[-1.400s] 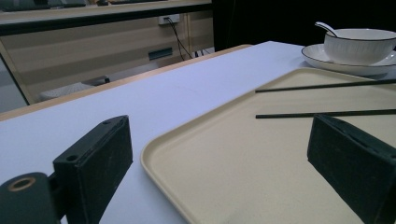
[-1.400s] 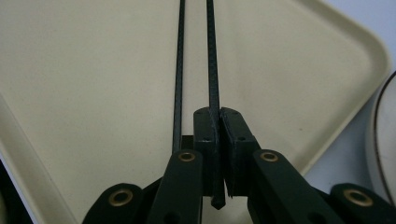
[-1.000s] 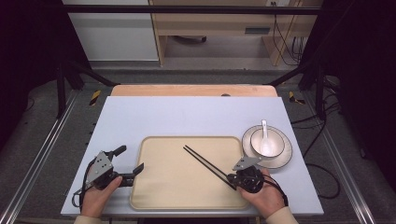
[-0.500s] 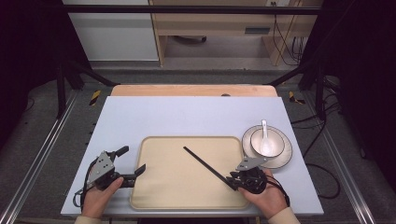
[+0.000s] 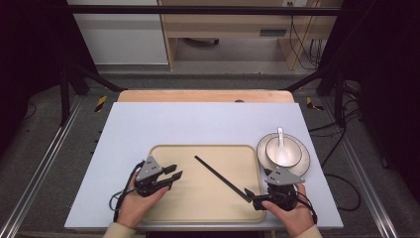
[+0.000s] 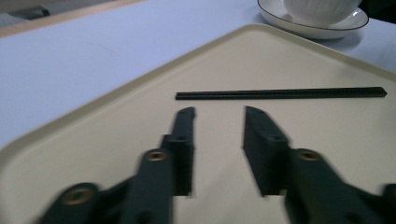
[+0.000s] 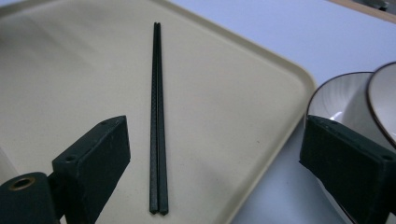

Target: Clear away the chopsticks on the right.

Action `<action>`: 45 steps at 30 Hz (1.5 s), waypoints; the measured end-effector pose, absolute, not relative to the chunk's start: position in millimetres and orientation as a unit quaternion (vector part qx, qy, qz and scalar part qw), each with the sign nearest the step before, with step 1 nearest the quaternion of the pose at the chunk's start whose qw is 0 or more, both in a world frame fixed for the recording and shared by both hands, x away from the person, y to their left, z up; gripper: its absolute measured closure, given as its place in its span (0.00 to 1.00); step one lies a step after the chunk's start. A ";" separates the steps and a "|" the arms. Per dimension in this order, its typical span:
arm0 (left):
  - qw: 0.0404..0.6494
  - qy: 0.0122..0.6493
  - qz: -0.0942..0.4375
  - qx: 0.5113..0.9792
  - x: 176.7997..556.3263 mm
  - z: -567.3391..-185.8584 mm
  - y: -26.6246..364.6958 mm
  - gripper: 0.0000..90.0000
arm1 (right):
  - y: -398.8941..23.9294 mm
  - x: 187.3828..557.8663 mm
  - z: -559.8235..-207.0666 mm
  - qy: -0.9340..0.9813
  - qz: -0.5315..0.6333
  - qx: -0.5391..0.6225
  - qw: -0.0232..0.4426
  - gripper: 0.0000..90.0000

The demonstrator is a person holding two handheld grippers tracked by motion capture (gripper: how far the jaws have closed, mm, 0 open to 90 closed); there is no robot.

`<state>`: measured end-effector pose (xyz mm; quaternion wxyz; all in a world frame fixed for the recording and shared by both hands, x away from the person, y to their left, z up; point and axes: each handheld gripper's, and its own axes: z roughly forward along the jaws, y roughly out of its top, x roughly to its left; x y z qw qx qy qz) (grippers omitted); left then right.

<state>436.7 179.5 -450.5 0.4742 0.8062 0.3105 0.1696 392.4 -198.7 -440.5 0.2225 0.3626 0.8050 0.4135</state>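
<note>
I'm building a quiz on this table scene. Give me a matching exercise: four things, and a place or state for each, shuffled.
1. chopsticks
2. spoon
3. right gripper
4. saucer

A. in the white bowl
B. jaws wide apart, nothing between the pads
C. lying side by side on the beige tray
D. on the table, right of the tray, under the bowl

Pairs: 1-C, 2-A, 3-B, 4-D

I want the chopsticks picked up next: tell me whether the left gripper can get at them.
Probably yes: the left gripper, jaws just closing on nothing, faces the chopsticks across bare tray; the right gripper stands open.
</note>
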 end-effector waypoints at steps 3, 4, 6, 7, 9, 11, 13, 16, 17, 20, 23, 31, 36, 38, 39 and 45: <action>0.451 0.316 0.156 0.820 449.0 -455.6 160.8 0.92 | -205.4 384.0 -442.7 0.799 0.418 0.373 0.219 0.08; 0.443 0.317 0.155 0.824 452.3 -457.4 155.2 0.95 | -208.0 379.8 -445.2 0.799 0.415 0.375 0.221 0.09; 0.427 0.319 0.155 0.832 459.4 -461.3 147.6 0.98 | -210.6 376.1 -448.4 0.802 0.411 0.372 0.221 0.09; 0.423 0.322 0.153 0.833 462.7 -463.1 145.3 1.00 | -211.7 375.9 -448.3 0.800 0.414 0.370 0.226 0.11; 0.419 0.329 0.156 0.832 468.5 -464.5 141.8 1.00 | -214.4 377.4 -445.7 0.793 0.426 0.369 0.232 0.15; 0.415 0.334 0.149 0.833 472.3 -464.5 138.7 1.00 | -217.7 378.5 -444.6 0.783 0.442 0.367 0.240 0.15; 0.408 0.330 0.147 0.838 474.7 -464.4 135.4 1.00 | -222.1 378.4 -444.6 0.777 0.456 0.359 0.245 0.16; 0.404 0.336 0.143 0.839 478.3 -464.3 132.4 1.00 | -229.2 377.0 -445.8 0.761 0.475 0.350 0.268 0.16; 0.401 0.334 0.141 0.841 479.2 -464.9 130.9 1.00 | -231.1 376.4 -445.8 0.754 0.483 0.348 0.278 0.15; 0.388 0.326 0.142 0.850 480.5 -466.3 125.5 1.00 | -235.4 376.3 -446.1 0.742 0.492 0.345 0.298 0.14; 0.381 0.326 0.140 0.854 482.9 -466.1 121.8 1.00 | -235.9 376.3 -446.8 0.739 0.494 0.345 0.303 0.13; 0.363 0.328 0.131 0.862 489.0 -467.9 109.1 1.00 | -235.7 377.5 -446.6 0.739 0.498 0.346 0.294 0.12; 0.358 0.327 0.129 0.865 493.0 -469.1 104.9 1.00 | -236.6 378.2 -447.2 0.741 0.494 0.350 0.291 0.12; 0.357 0.329 0.128 0.865 495.0 -471.2 103.3 1.00 | -235.8 378.0 -447.2 0.743 0.493 0.349 0.289 0.13; 0.357 0.328 0.127 0.865 496.0 -471.9 102.4 1.00 | -235.5 378.2 -447.6 0.744 0.492 0.348 0.288 0.13; 0.359 0.325 0.130 0.865 503.4 -472.7 91.6 1.00 | -235.1 379.5 -449.4 0.747 0.487 0.352 0.285 0.13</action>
